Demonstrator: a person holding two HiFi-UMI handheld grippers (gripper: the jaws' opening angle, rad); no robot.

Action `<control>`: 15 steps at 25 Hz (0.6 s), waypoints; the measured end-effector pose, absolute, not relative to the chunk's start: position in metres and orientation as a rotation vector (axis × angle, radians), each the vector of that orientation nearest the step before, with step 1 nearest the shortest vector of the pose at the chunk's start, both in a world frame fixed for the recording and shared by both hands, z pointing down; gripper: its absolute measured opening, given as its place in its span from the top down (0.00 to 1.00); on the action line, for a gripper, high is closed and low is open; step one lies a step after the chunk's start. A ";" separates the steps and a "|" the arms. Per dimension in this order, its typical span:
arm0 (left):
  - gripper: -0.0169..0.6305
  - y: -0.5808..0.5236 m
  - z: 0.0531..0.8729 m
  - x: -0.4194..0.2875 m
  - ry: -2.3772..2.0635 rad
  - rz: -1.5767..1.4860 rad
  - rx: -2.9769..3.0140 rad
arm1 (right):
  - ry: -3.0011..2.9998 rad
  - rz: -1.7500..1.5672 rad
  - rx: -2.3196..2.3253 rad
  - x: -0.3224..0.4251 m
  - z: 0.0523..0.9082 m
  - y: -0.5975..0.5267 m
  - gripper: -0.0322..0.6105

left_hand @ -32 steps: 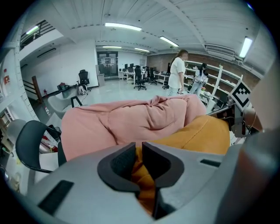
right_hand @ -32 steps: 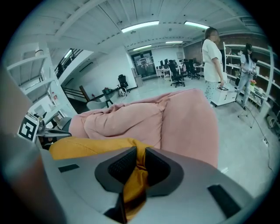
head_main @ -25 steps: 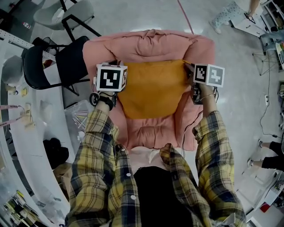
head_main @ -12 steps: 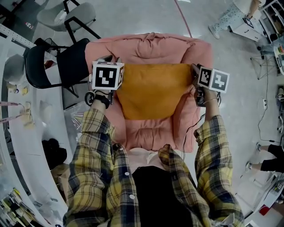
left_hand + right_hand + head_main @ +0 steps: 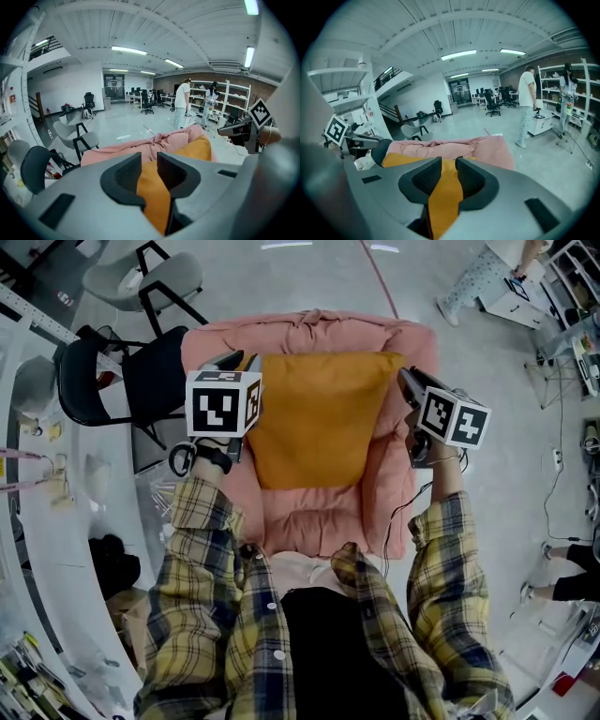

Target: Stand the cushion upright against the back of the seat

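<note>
Grey hall floor (image 5: 281,277) lay beneath a pink armchair (image 5: 309,334). The left claw (image 5: 149,164) and right claw (image 5: 448,168), jaws just widened, each pinched 1 upper corner of the orange cushion (image 5: 319,418), which leaned against the armchair's back, lower edge on the seat.

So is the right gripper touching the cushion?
Touching. The right gripper view shows the cushion pressed between the right gripper's jaws, which have just opened wider.

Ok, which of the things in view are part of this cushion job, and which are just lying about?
Job: orange cushion, pink armchair.
Lying about: black chair, grey chair, white worktop.
</note>
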State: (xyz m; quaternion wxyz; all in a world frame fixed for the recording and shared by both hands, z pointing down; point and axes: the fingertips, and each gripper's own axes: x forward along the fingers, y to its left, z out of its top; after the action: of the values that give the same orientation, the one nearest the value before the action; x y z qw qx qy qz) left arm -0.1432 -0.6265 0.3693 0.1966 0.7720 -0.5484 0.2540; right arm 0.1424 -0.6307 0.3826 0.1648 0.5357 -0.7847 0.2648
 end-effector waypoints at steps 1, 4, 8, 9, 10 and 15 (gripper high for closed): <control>0.81 -0.622 0.366 -0.139 -1.529 0.697 2.170 | -2.262 0.741 1.513 0.138 0.377 -0.626 0.77; 0.81 -0.605 0.357 -0.124 -1.502 0.662 2.200 | -2.342 0.707 1.471 0.125 0.359 -0.608 0.77; 0.81 -0.571 0.344 -0.097 -1.442 0.581 2.255 | -2.444 0.672 1.415 0.105 0.336 -0.573 0.79; 0.81 -0.560 0.341 -0.089 -1.428 0.560 2.271 | -2.468 0.661 1.400 0.100 0.331 -0.562 0.79; 0.81 -0.548 0.338 -0.082 -1.417 0.543 2.288 | -2.490 0.646 1.385 0.096 0.325 -0.551 0.80; 0.86 -0.482 0.317 -0.046 -1.382 0.506 2.383 | -2.589 0.540 1.328 0.081 0.297 -0.491 0.84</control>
State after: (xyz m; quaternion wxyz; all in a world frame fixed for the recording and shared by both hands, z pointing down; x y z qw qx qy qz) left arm -0.0463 -0.4823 0.3175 0.1694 0.8385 -0.4863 0.1782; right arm 0.0810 -0.4908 0.2966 0.0909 0.4469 -0.8712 0.1817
